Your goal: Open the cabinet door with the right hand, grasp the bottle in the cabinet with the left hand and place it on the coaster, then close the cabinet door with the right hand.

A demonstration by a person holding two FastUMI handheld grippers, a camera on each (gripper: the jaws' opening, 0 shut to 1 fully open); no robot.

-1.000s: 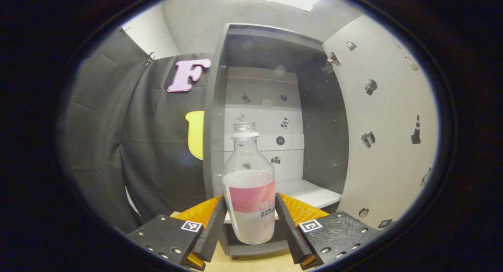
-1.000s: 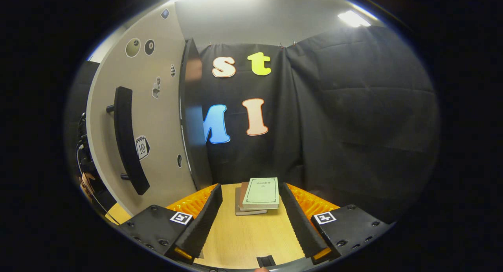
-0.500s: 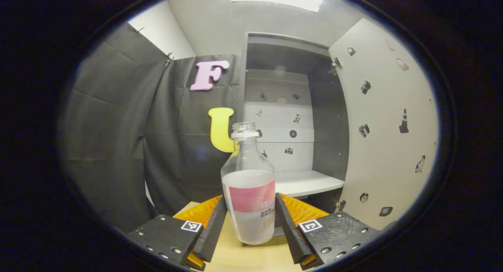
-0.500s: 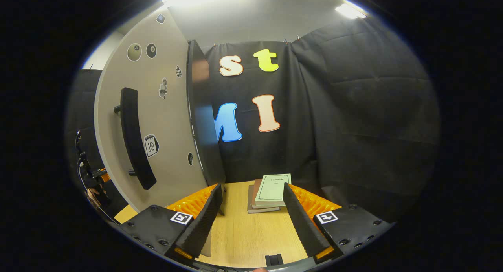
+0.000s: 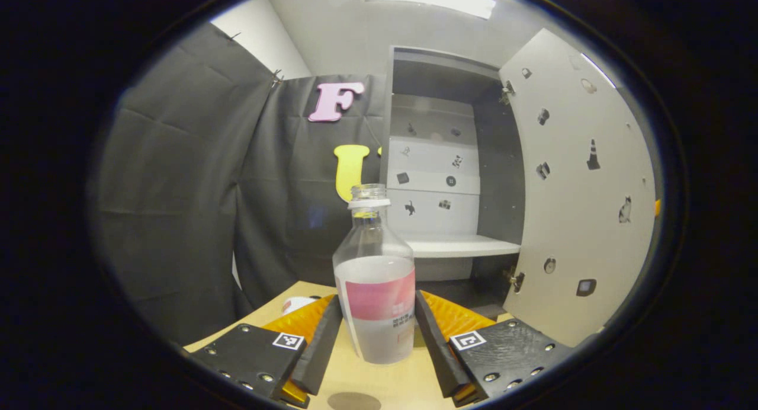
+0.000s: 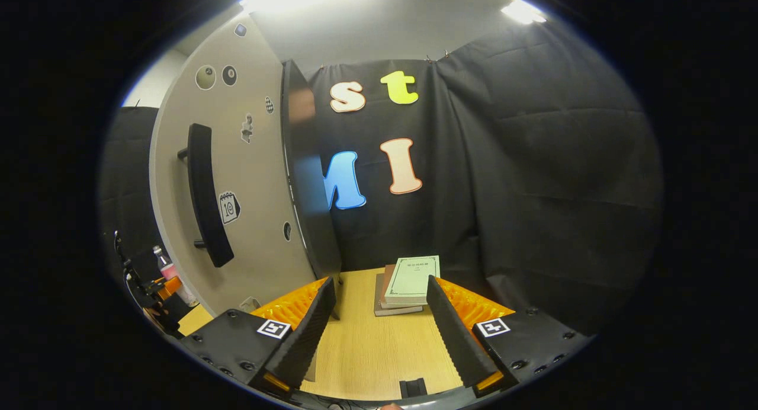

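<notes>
A clear bottle (image 5: 375, 262) with a pink label, half full and uncapped, stands upright between the fingers of my left gripper (image 5: 377, 303), which is shut on it just above the wooden table (image 5: 385, 380). Behind it the cabinet (image 5: 441, 179) is open, its white shelf (image 5: 456, 245) bare, the door (image 5: 571, 197) swung out to the right. A dark round disc (image 5: 354, 402), perhaps the coaster, lies at the bottom edge below the bottle. My right gripper (image 6: 379, 287) is open over the table, right of the door's black handle (image 6: 204, 197). The held bottle (image 6: 166, 269) shows small at far left.
A stack of books (image 6: 408, 282) lies on the table (image 6: 367, 351) ahead of my right gripper, against the black cloth wall. A small white object (image 5: 296, 304) sits on the table left of my left gripper. The open door's edge (image 6: 305, 179) stands close to my right gripper's left.
My left gripper has drawn the bottle back out of the cabinet and down toward the table; the cabinet now sits farther off and to the right. My right gripper has barely shifted.
</notes>
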